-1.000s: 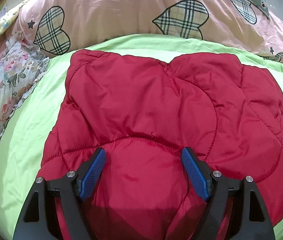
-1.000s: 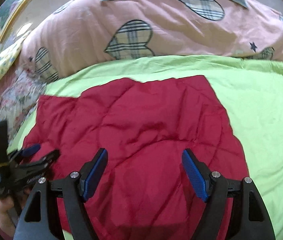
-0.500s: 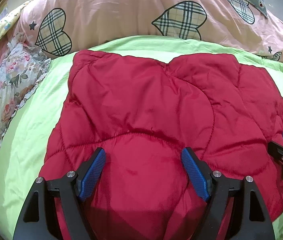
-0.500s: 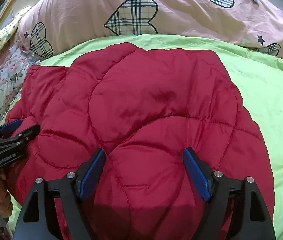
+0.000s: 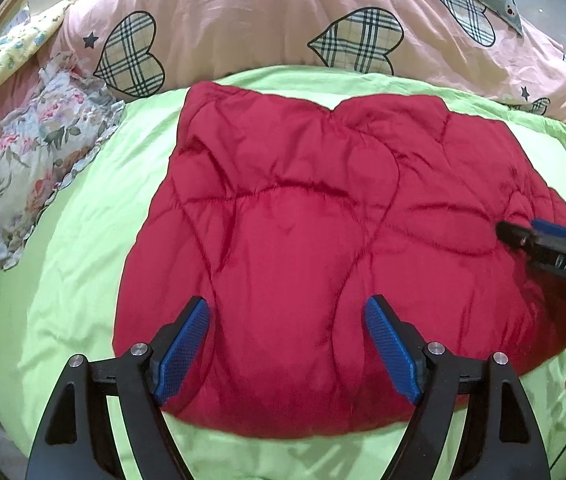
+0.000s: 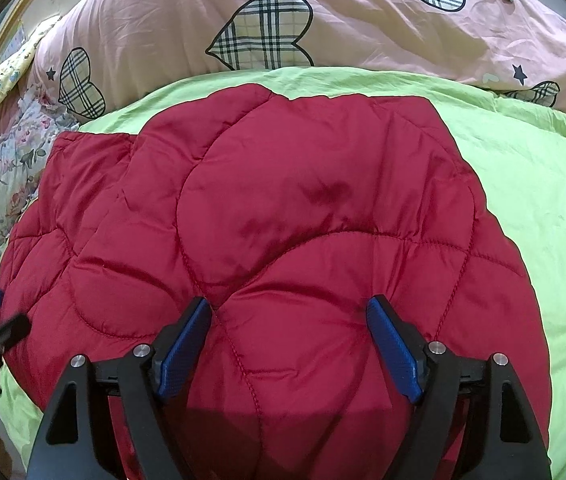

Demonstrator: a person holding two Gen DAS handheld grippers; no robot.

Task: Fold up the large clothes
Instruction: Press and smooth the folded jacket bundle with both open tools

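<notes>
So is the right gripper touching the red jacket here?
Cannot tell. In the right wrist view the open right gripper overlaps the red jacket, but neither view shows contact or a gap plainly.

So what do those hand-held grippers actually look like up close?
Each is a black plastic frame with triangular cut-outs and silver bolt heads. The left hand-held gripper and the right hand-held gripper both carry two angled fingers faced with blue textured pads. Seen from the side, the right one shows white lettering on its black body, too blurred to read, and the person's bare fingers.
</notes>
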